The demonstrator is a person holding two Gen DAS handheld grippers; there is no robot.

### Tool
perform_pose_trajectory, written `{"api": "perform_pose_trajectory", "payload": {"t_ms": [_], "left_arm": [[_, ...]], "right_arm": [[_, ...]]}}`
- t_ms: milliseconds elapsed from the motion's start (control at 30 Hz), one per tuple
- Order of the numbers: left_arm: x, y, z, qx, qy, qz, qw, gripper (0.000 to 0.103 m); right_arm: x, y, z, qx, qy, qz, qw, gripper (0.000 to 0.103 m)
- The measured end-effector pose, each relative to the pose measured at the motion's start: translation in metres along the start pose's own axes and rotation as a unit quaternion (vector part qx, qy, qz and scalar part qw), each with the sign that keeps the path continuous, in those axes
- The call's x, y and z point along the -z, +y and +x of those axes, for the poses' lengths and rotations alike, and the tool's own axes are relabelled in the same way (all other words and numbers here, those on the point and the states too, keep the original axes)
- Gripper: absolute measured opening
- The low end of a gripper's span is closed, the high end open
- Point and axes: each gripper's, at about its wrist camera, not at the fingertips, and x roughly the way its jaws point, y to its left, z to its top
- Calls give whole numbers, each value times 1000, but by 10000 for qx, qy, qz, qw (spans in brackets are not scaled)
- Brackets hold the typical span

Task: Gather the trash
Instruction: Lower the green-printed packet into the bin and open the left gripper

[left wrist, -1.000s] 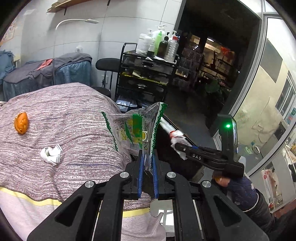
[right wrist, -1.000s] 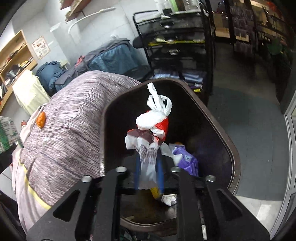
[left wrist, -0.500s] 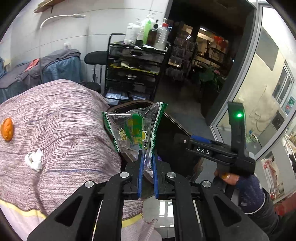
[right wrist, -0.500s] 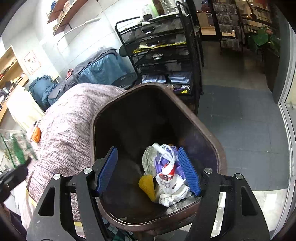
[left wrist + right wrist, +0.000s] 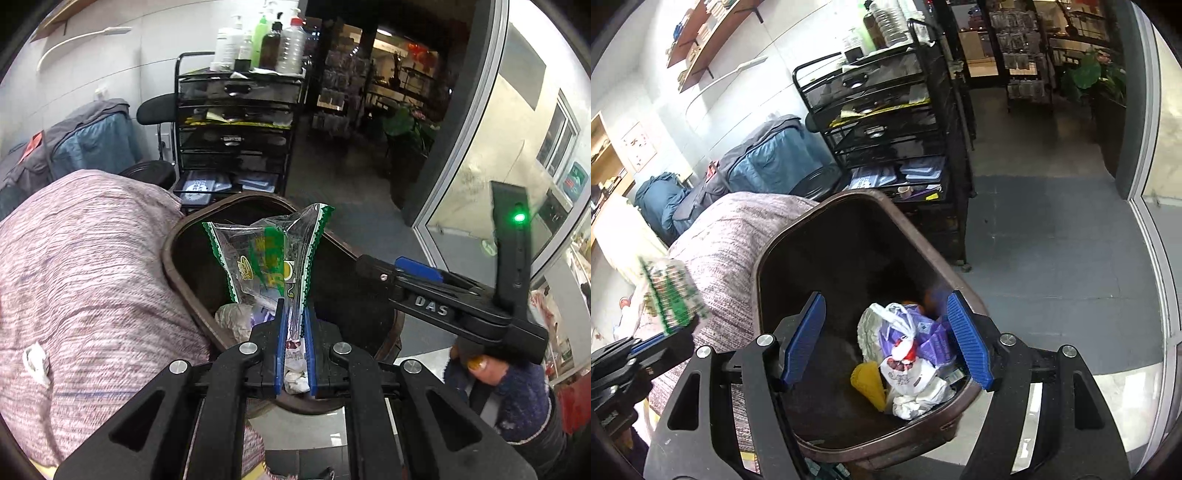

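Pinching a clear, green-edged wrapper [image 5: 271,258] by its lower end, the left tongs [image 5: 294,345] hold it upright above the open brown bin [image 5: 173,266], not yet let go. Inside the bin lie a tied white bag [image 5: 908,373], purple packaging [image 5: 932,339] and a yellow scrap [image 5: 868,382], so part of the collecting looks done. The right tongs [image 5: 886,341] have just been opening and stand spread wide over the bin's mouth, with nothing between the blue pads. A crumpled white tissue [image 5: 35,362] sits on the striped pink cover [image 5: 92,280] beside the bin, so dropping the wrapper and fetching that tissue appear to be what is left.
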Motion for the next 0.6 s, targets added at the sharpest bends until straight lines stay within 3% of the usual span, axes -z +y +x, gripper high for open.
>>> {"api": "perform_pose_trajectory", "payload": {"t_ms": [600], "left_arm": [[-12,0,46,-83,463,57,9989,9]], "right_arm": [[-5,-7,-4,140,-52,65,9999,69]]}}
